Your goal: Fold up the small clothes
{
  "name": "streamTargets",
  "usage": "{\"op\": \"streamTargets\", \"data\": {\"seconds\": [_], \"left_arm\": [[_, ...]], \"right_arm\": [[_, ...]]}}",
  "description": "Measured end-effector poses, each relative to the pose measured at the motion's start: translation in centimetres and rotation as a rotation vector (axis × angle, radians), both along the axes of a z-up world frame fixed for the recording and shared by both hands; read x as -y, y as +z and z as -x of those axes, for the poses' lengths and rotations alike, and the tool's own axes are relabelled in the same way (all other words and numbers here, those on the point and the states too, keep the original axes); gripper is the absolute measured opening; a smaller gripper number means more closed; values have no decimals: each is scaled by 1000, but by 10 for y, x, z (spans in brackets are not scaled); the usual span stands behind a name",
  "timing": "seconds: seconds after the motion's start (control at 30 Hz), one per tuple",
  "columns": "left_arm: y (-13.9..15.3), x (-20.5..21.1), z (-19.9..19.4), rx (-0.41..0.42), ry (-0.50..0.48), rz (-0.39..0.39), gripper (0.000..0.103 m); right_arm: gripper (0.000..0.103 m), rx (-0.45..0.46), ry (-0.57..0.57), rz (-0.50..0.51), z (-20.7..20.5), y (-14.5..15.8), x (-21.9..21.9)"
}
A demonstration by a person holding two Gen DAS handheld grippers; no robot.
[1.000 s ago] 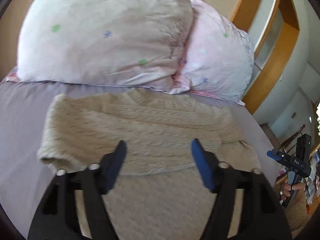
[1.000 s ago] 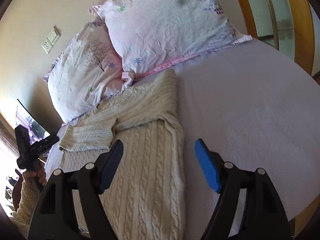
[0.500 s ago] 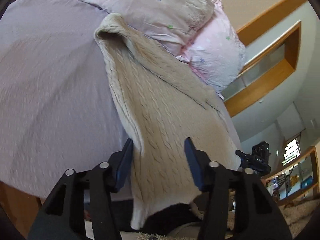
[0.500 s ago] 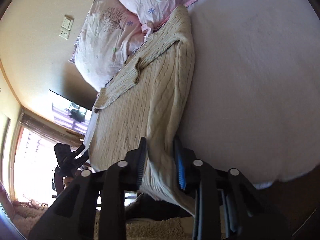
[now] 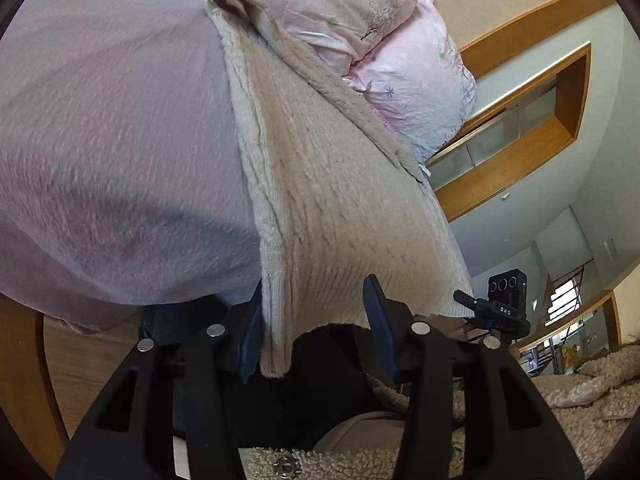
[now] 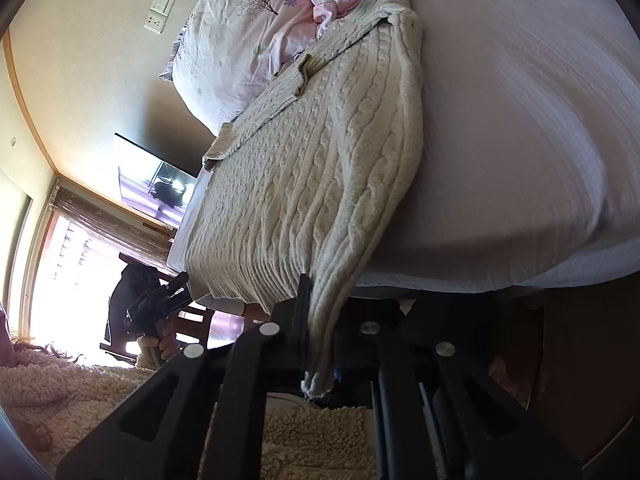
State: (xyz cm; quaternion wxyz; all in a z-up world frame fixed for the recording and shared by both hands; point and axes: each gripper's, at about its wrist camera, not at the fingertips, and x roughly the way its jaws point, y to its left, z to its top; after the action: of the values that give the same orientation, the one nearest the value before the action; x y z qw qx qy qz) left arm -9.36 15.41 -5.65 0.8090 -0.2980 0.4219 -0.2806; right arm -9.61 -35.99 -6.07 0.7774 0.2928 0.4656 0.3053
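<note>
A cream cable-knit sweater lies on the lilac bed sheet, its sleeves folded across near the pillows and its hem hanging over the near bed edge. In the left wrist view my left gripper is open, its blue fingers astride the sweater's left bottom corner. In the right wrist view the sweater runs down to my right gripper, which is shut on the right bottom corner of the hem. The right gripper also shows in the left wrist view. The left gripper shows in the right wrist view.
Two floral pillows lie at the head of the bed. The wooden bed frame is below the mattress edge. A shaggy cream rug covers the floor. A wall television and bright window are left.
Both grippers dropped from above the sweater to the near bed edge at its hem. The right gripper closed on the right hem corner. The left gripper came around the left corner, still open.
</note>
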Motion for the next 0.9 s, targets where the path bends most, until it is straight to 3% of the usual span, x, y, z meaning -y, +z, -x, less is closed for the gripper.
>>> {"op": "streamTargets", "data": {"seconds": [0.07,0.1,0.13,0.23,0.33,0.47,0.57,0.63,0.67,0.7,0.73,0.77,0.8,0.83,0.87,0.9], "left_arm": [[-6,4,-6,-26,-17,1,31],[-7,7,-8,-33,-43,5,14],[-3,9,-10,-27,-72,12,7],[26,10,-13,54,-134,84,7],[73,3,-41,174,-120,117,7],[120,-8,-126,275,22,91,7],[124,-14,-202,241,203,73,7],[119,-7,-249,190,280,0,7],[113,-4,-267,144,279,-42,7],[107,-3,-276,86,266,-65,7],[101,-3,-278,30,250,-64,8],[99,-8,-274,18,246,-63,9],[100,-10,-268,37,260,-84,30],[104,-16,-259,73,287,-118,66],[109,-25,-249,119,332,-151,80],[113,-36,-241,154,372,-167,87]], "right_arm": [[8,39,22,-1,0,7,-4],[8,65,31,-7,0,14,-3],[8,108,39,-20,0,24,-4],[8,254,32,-76,-9,64,1],[8,394,9,-92,-44,107,0],[7,489,-99,-64,-127,139,-9],[9,469,-280,-22,-208,135,-17],[29,355,-403,65,-258,113,-22],[54,297,-440,89,-274,101,-22],[65,255,-468,85,-281,91,-20],[68,247,-472,50,-280,83,-19],[76,273,-451,12,-277,78,-19],[83,310,-435,5,-273,76,-19],[84,348,-434,13,-267,74,-18],[85,383,-434,10,-262,72,-16],[85,397,-431,-8,-257,71,-13]]}}
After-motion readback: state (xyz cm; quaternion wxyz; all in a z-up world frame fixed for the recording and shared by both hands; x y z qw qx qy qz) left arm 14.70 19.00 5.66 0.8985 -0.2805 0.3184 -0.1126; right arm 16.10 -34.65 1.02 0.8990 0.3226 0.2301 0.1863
